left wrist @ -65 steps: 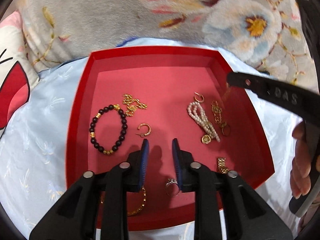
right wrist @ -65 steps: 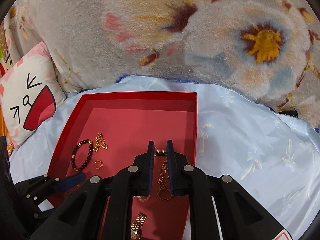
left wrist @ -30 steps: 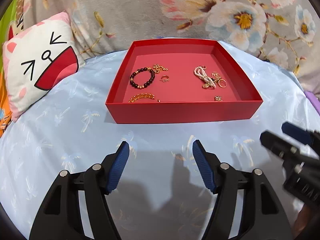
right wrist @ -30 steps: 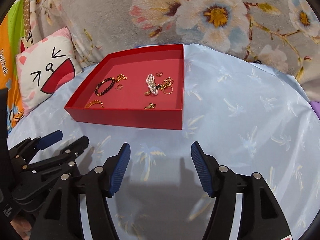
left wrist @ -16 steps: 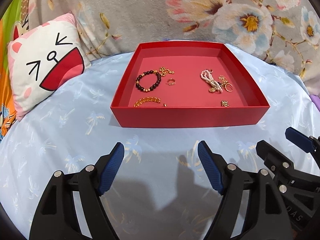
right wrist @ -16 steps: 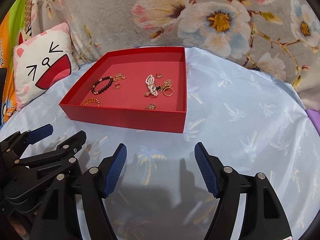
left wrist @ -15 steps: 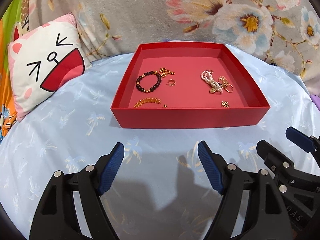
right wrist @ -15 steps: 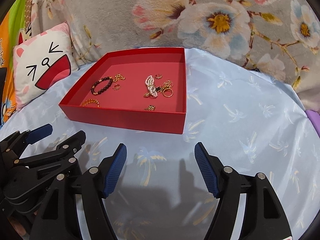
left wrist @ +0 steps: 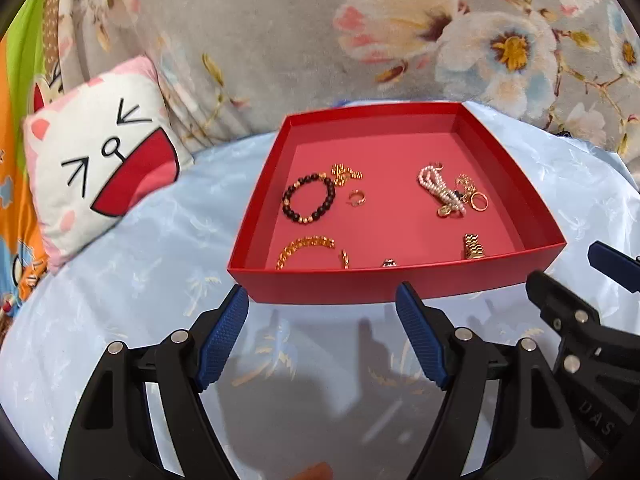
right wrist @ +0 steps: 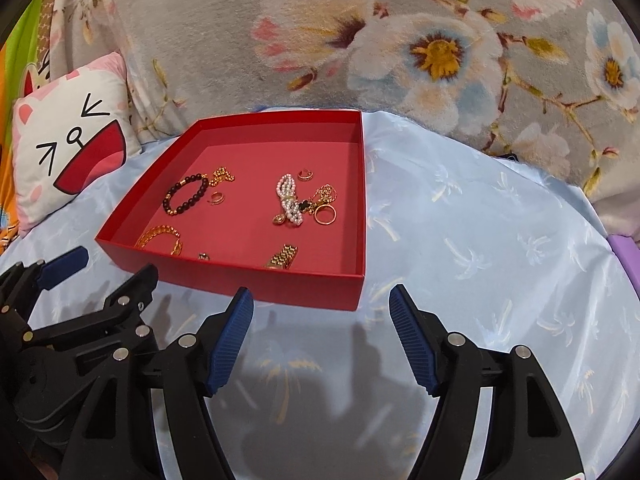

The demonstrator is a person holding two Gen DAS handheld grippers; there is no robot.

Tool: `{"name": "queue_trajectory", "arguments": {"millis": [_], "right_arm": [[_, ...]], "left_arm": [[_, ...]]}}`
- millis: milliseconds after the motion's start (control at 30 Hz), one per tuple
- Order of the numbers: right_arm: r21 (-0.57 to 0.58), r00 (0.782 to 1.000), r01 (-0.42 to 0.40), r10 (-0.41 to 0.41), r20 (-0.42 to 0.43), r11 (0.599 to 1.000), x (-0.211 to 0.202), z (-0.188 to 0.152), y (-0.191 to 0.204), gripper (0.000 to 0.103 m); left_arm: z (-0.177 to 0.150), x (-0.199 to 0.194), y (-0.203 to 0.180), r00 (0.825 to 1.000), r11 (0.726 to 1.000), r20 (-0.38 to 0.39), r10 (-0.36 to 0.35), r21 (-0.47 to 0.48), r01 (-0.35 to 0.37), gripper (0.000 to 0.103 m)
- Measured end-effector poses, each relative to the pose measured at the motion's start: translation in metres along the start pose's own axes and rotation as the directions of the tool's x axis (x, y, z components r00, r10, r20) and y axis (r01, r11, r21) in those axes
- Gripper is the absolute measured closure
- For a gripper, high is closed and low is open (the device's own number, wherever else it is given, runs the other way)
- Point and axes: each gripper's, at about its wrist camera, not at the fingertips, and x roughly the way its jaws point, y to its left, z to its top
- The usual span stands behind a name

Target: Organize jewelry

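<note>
A red tray lies on pale blue cloth. It holds a dark bead bracelet, a gold chain bracelet, a pearl bracelet, gold rings, a small hoop and a gold watch-band piece. My left gripper is open and empty just before the tray's near wall. My right gripper is open and empty near the tray's near right corner; it shows in the left wrist view.
A white and pink cat cushion leans at the left. A grey floral blanket rises behind the tray. Blue cloth spreads to the right of the tray. A purple object lies at the far right edge.
Both grippers pulled back out of the tray and opened wide about a second ago. Since then they have edged closer to the tray's near wall. The jewelry has not moved.
</note>
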Motion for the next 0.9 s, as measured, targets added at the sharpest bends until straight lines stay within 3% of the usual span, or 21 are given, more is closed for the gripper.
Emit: {"name": "queue_trajectory", "arguments": {"millis": [900], "right_arm": [[0.008, 1.0, 0.019, -0.019, 0.003, 1.0, 0.0026, -0.0039, 0.0014, 0.033]], "left_arm": [[-0.0013, -0.0003, -0.0019, 0.998, 0.998, 0.003, 0.055, 0.009, -0.055, 0.03]]}}
